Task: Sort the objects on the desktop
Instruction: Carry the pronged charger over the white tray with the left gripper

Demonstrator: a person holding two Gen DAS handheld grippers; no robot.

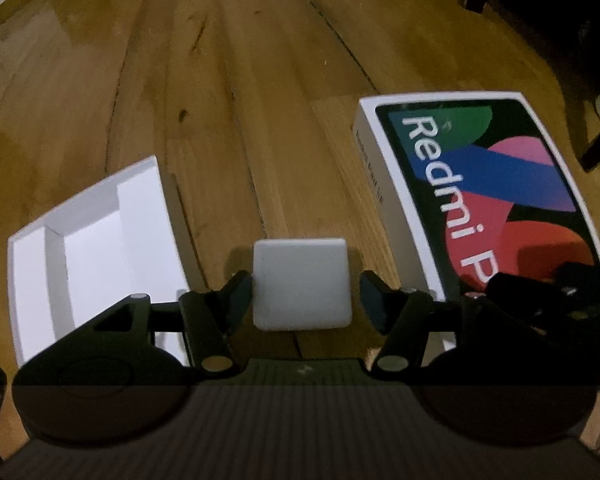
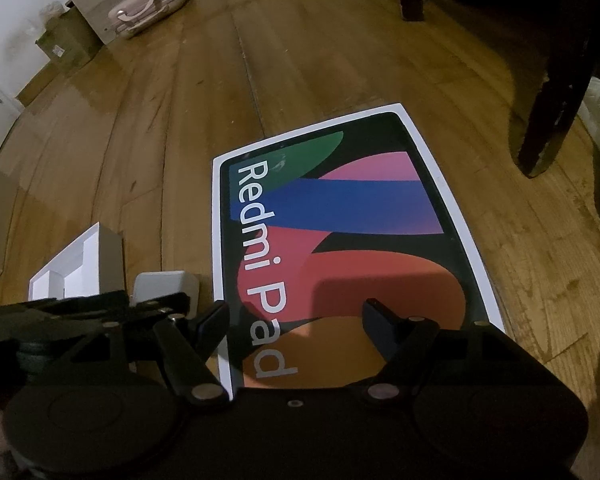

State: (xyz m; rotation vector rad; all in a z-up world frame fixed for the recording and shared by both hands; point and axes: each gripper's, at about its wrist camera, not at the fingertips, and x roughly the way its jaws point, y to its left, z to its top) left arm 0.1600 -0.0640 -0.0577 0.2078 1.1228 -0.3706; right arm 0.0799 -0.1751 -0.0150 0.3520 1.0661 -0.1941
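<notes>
Left wrist view: your left gripper (image 1: 306,294) straddles a small white block (image 1: 300,284) on the wood floor (image 1: 228,100). The left pad touches the block's edge; a gap shows at the right pad, so the jaws are parted, not clamping. An open white tray (image 1: 96,248) lies just left, the tablet box (image 1: 488,192) to the right.

Right wrist view: your right gripper (image 2: 296,320) hovers over the tablet box (image 2: 340,220), jaws apart, nothing between them. The block (image 2: 166,284) sits between tray (image 2: 80,264) and box.
</notes>
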